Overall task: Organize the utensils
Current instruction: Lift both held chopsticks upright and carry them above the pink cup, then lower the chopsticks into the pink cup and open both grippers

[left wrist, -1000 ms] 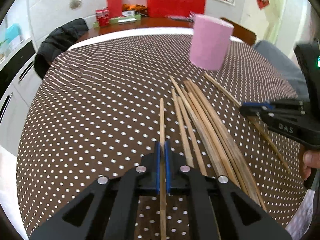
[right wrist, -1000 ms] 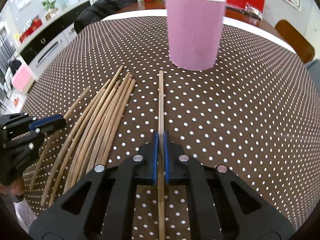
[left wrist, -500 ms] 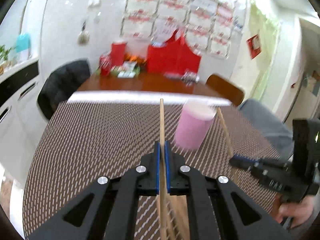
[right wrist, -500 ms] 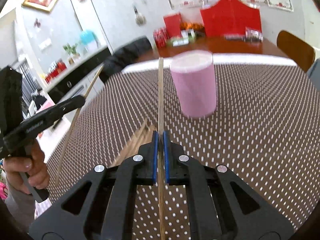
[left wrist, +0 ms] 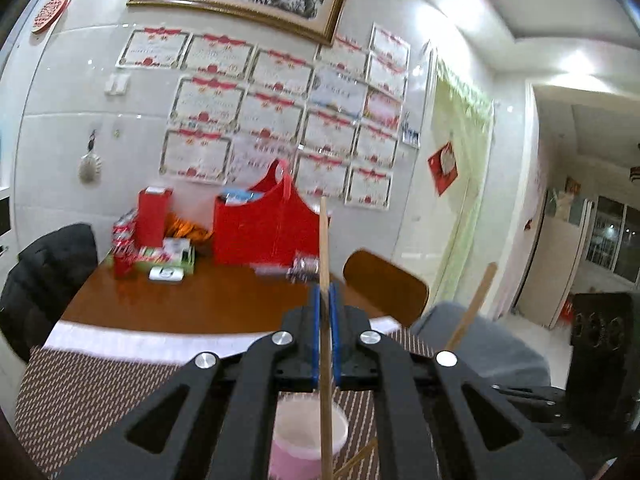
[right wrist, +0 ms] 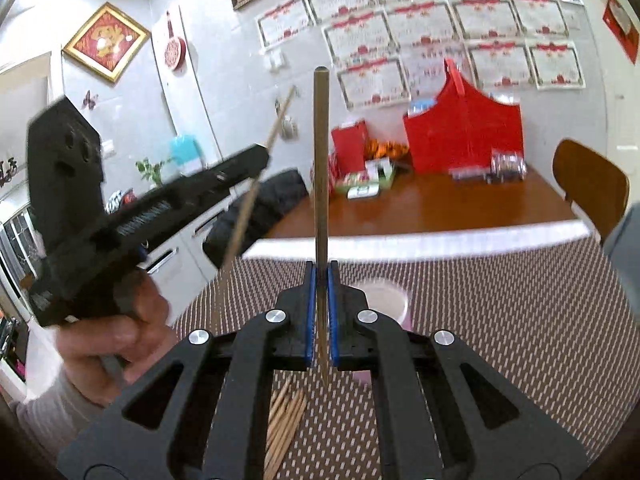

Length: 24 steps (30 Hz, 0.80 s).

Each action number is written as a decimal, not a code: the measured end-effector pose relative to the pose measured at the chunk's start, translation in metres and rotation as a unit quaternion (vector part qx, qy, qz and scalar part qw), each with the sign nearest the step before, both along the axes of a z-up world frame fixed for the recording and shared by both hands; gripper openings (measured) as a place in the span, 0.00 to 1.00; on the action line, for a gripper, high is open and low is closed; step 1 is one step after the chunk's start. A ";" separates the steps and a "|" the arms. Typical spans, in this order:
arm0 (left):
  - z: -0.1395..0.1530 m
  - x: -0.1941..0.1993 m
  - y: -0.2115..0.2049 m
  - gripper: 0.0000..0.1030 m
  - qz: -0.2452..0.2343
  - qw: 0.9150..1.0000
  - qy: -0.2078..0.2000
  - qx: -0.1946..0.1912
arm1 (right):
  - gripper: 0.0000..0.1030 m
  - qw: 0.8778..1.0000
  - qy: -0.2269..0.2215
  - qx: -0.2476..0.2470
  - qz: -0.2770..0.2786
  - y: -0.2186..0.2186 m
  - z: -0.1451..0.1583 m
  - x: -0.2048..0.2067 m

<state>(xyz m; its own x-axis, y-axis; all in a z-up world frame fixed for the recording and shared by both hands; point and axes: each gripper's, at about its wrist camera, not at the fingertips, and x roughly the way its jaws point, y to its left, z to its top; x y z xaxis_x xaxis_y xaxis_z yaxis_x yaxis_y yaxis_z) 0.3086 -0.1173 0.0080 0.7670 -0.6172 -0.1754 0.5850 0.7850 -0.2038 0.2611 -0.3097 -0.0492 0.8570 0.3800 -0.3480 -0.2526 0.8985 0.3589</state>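
While both grip: upright sticks
left tongs (left wrist: 325,328): clamped on chopstick (left wrist: 325,240), above pink cup (left wrist: 308,436)
right tongs (right wrist: 321,312): pinching second chopstick (right wrist: 321,160)
right view only: loose chopsticks (right wrist: 286,420) on worktop (right wrist: 520,320)

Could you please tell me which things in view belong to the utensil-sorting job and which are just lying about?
Job: left gripper and its chopstick; right gripper and its chopstick; pink cup; loose chopsticks.

Lying about: red bag; wooden chair; black jacket.

White tiled wall (left wrist: 60,128), framed certificates (left wrist: 208,104), wooden table (left wrist: 192,300), brown chair (right wrist: 588,180).
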 end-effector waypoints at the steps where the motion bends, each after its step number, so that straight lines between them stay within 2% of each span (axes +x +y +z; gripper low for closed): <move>1: 0.002 0.008 -0.004 0.04 -0.002 1.000 -0.004 -0.007 | 0.06 1.000 -0.005 -0.001 -0.003 -0.004 0.006 0.006; 5: 0.003 0.033 -0.018 0.04 -0.004 1.000 -0.014 -0.024 | 0.06 1.000 -0.019 -0.005 -0.010 -0.018 0.024 0.022; 13: -0.022 0.073 -0.041 0.04 -0.003 0.999 -0.009 -0.038 | 0.05 1.000 -0.017 -0.014 -0.009 -0.026 0.024 0.040; 18: -0.046 0.085 -0.051 0.04 0.002 1.000 -0.002 -0.025 | 0.06 1.000 0.001 -0.023 -0.008 -0.026 0.008 0.050; 24: -0.072 0.087 -0.056 0.06 0.022 1.000 0.014 0.005 | 0.07 0.998 0.056 -0.021 0.000 -0.023 -0.024 0.060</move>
